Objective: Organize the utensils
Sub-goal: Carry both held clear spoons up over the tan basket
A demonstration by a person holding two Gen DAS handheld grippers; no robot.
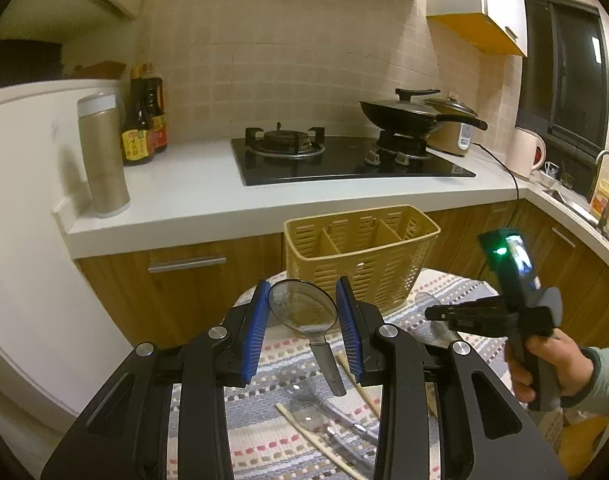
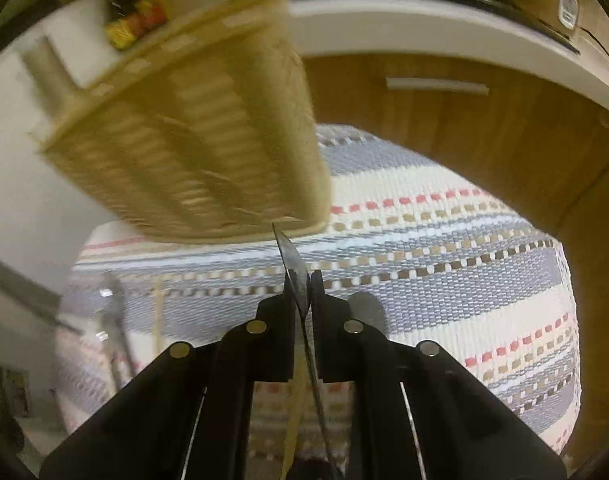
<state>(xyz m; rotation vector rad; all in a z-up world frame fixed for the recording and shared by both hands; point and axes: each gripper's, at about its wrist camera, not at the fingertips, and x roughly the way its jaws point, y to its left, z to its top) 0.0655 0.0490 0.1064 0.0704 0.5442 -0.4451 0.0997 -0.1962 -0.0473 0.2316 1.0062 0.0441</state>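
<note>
My left gripper (image 1: pixel 303 292) is shut on the bowl of a metal spoon (image 1: pixel 302 312), its blue pads (image 1: pixel 350 328) pressing both sides while the handle hangs toward me. Just beyond stands the yellow slotted utensil basket (image 1: pixel 360 252) with several compartments, on a table with a striped cloth (image 1: pixel 280 360). A person's hand (image 1: pixel 544 368) holds my right gripper (image 1: pixel 434 314) to the right of the basket. In the right wrist view, that right gripper (image 2: pixel 303 280) is shut on a thin metal utensil (image 2: pixel 292 256) seen edge-on, close below the basket (image 2: pixel 192 140). More spoons (image 1: pixel 308 412) and chopsticks (image 1: pixel 316 440) lie on the cloth.
Behind the table runs a white counter (image 1: pixel 192 200) with a gas hob (image 1: pixel 344 160), a black wok (image 1: pixel 404 116), sauce bottles (image 1: pixel 144 128) and a tall canister (image 1: pixel 102 160). A white appliance (image 1: pixel 24 220) stands at the left, a kettle (image 1: pixel 526 154) and sink tap (image 1: pixel 608 184) at the right.
</note>
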